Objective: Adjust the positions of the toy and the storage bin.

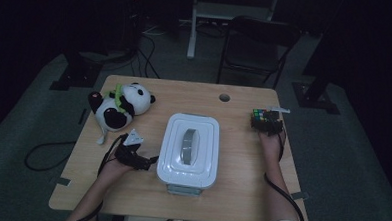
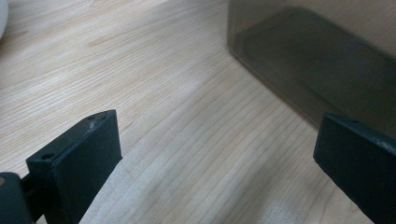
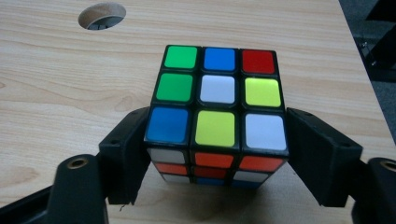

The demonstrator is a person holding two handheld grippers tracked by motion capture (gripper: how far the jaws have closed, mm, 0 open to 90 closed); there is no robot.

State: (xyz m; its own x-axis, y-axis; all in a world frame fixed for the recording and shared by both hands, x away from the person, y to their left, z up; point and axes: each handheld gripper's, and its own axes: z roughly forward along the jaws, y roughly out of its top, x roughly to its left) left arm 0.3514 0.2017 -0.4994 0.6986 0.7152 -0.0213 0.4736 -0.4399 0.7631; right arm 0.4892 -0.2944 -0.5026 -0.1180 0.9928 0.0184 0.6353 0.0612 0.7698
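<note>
A scrambled puzzle cube (image 1: 260,115) rests near the table's right edge. My right gripper (image 1: 266,124) is shut on it. In the right gripper view both black jaws press the lower sides of the cube (image 3: 217,93), which still touches the wood. My left gripper (image 1: 149,162) lies low on the table, just left of a white lidded box (image 1: 175,139). Its jaws are wide open in the left gripper view, with bare wood between the gripper's (image 2: 217,154) fingers. The box wall (image 2: 317,60) stands close ahead at the upper right.
A panda plush (image 1: 119,107) lies at the table's (image 1: 230,192) far left corner. The box lid carries a grey handle (image 1: 188,146). A round cable hole (image 1: 224,97) sits at the far edge. A black chair (image 1: 257,43) stands beyond the table.
</note>
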